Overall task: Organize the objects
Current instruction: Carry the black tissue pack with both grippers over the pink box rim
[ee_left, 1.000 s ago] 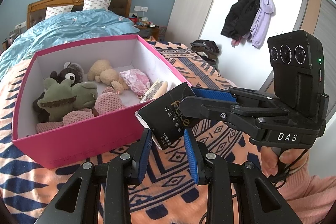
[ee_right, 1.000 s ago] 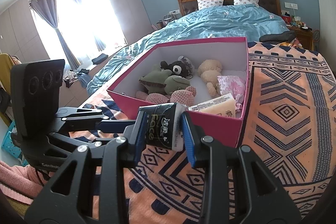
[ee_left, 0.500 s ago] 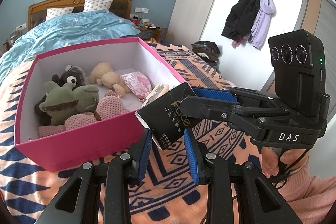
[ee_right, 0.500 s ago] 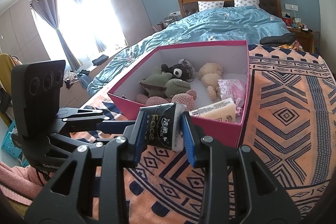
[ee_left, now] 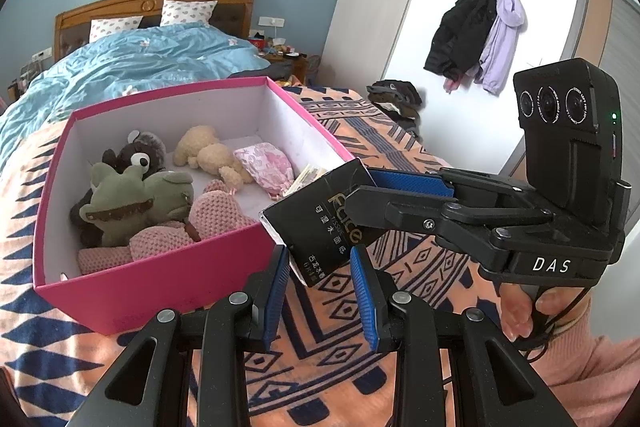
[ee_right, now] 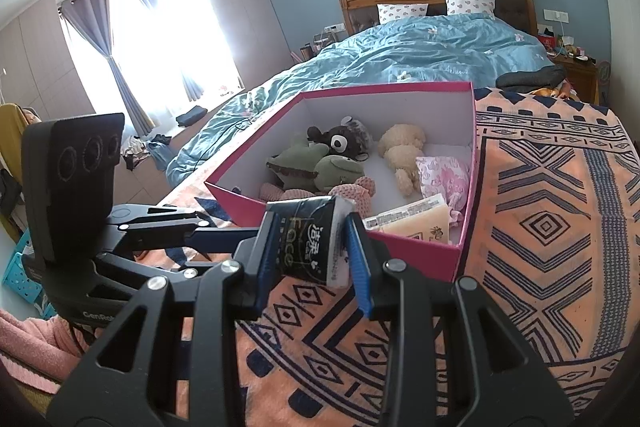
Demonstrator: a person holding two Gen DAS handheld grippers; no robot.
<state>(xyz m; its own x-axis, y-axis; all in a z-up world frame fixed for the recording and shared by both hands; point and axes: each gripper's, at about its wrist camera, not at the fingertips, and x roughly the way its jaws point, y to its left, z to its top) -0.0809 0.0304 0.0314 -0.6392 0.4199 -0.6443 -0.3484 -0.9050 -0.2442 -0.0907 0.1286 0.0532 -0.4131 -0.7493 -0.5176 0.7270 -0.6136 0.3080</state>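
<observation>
My right gripper [ee_right: 312,247] is shut on a black tissue pack [ee_right: 310,241] marked "Face", held in the air just short of the near wall of the pink box [ee_right: 404,247]. In the left wrist view the pack [ee_left: 324,223] hangs beside the box's near right corner [ee_left: 160,279], held by the right gripper [ee_left: 360,187]. My left gripper [ee_left: 320,287] is open and empty just below the pack. The box holds a green frog plush [ee_left: 136,195], a dark bear [ee_left: 136,155], a beige bear [ee_left: 204,151], a pink knitted toy [ee_left: 200,219], a pink pouch [ee_left: 266,167] and a flat packet [ee_right: 412,223].
The box stands on an orange and navy patterned blanket [ee_right: 540,227] at the foot of a bed with a blue duvet [ee_right: 420,51]. Coats [ee_left: 480,35] hang on the far wall. A bedside table [ee_right: 576,67] stands by the headboard.
Both grippers have drawn back and up a little, so the box sits farther away and lower in both views. The pack stays in the right gripper. The left gripper stays open.
</observation>
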